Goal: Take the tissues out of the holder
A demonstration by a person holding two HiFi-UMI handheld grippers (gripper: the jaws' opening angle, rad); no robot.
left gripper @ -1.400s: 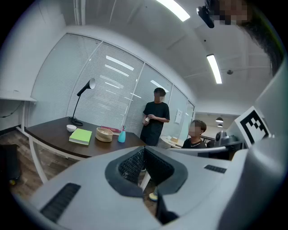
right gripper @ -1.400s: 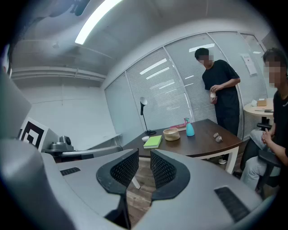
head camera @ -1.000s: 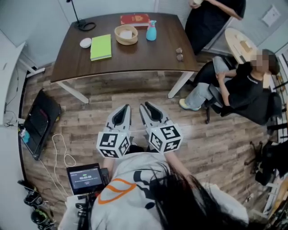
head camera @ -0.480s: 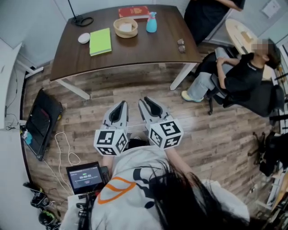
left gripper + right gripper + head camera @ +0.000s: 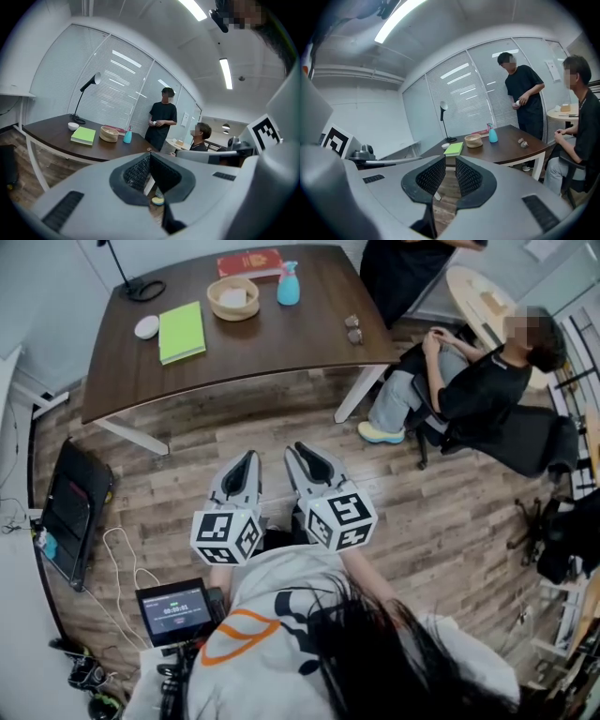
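Left claw (image 5: 149,155) is clenched: its two pads meet at the tips with nothing caught between them. My right claw (image 5: 450,160) is released. Its jaws have just been closing, but a narrow gap shows between the pads, and through it I see only the wooden floor (image 5: 187,460).

I hold both claws close in front of my chest, side by side and nearly parallel, with the marker cubes nearest my body. Both noses point out over the floor toward the desk (image 5: 281,348) and dip slightly below level. Neither claw touches anything, and both are well apart from the desk.

The tissues (image 5: 235,295) lie as a white wad inside the round wicker holder (image 5: 216,304). The holder stands near the far edge of the desk, between the green notebook (image 5: 182,332) on its left and the blue spray bottle (image 5: 289,284) on its right. A red book (image 5: 249,262) lies just behind it along the far edge.

One person stands at the far right corner of the desk, and another sits on a chair off its right edge.
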